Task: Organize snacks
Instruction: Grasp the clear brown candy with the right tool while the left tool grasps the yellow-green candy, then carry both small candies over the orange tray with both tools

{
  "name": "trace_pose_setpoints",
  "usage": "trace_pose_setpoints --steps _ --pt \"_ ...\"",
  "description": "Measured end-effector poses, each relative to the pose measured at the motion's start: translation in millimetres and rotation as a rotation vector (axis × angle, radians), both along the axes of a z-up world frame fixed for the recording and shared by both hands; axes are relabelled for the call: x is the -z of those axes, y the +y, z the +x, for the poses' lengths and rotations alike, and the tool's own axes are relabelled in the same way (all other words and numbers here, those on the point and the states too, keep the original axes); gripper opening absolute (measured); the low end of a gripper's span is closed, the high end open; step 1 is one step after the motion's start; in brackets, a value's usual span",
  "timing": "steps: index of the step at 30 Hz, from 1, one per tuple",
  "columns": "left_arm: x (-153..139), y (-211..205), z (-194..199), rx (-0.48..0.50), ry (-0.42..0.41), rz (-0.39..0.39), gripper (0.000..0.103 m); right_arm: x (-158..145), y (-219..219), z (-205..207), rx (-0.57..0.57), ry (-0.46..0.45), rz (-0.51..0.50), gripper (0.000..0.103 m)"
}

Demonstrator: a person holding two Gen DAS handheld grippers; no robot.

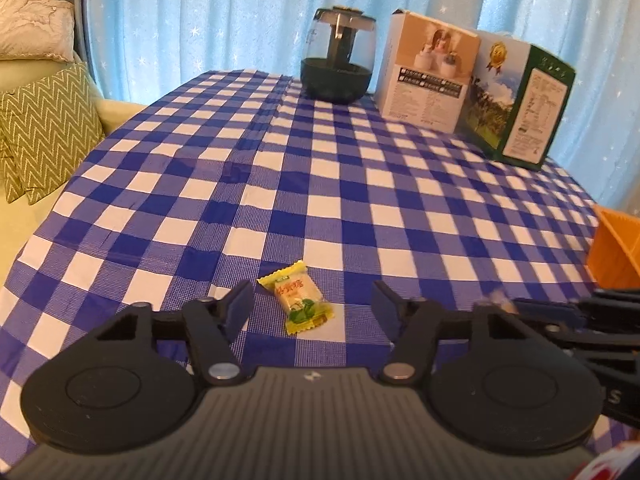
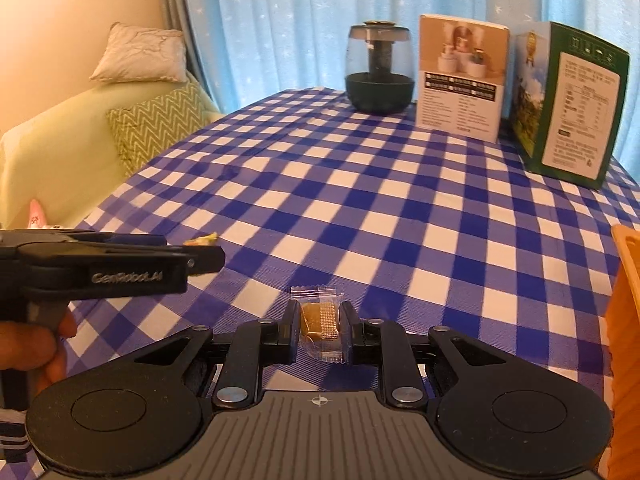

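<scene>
A yellow-and-green wrapped candy (image 1: 298,301) lies on the blue-and-white checked tablecloth (image 1: 320,184). My left gripper (image 1: 312,305) stands open around it, one finger on each side, and neither pad touches the wrapper. The right wrist view shows this gripper from the side (image 2: 120,264), held by a hand (image 2: 36,344), with the yellow candy (image 2: 202,239) peeking out beyond it. My right gripper (image 2: 321,322) is shut on a brown candy in a clear wrapper (image 2: 322,322), a little above the cloth. It also shows, blurred, at the right edge of the left wrist view (image 1: 580,314).
An orange container (image 2: 626,320) stands at the table's right edge (image 1: 616,252). At the back are a dark glass vessel (image 1: 338,58), a white box (image 1: 428,76) and a green box (image 1: 524,104). A sofa with cushions (image 1: 44,128) lies left of the table.
</scene>
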State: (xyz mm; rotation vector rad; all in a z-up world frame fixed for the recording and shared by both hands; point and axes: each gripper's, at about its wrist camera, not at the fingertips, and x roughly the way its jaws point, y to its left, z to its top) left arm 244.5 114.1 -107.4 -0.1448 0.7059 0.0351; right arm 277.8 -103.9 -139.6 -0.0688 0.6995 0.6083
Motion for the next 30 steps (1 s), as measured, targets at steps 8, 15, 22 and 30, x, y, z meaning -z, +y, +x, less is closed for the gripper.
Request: trace_pose_setpoints --steps 8,15,22,30 --pt "5.2 -2.5 5.7 -0.026 -0.001 0.056 0.033 2.4 -5.2 1.3 0.025 0.006 0.011 0.021" --pt "3.5 -8.4 -1.2 0.002 0.018 0.080 0.020 1.3 -7.1 -5.9 0.041 0.016 0.020 0.021" --pt "-4.5 -26.7 -25.2 0.036 0.027 0.077 0.020 -3.7 -18.9 -18.3 0.093 0.047 0.036 0.021" --pt "-22.7 -48.2 -67.3 0.030 0.035 0.024 0.020 -24.5 -39.9 -48.2 0.149 0.056 0.063 0.021"
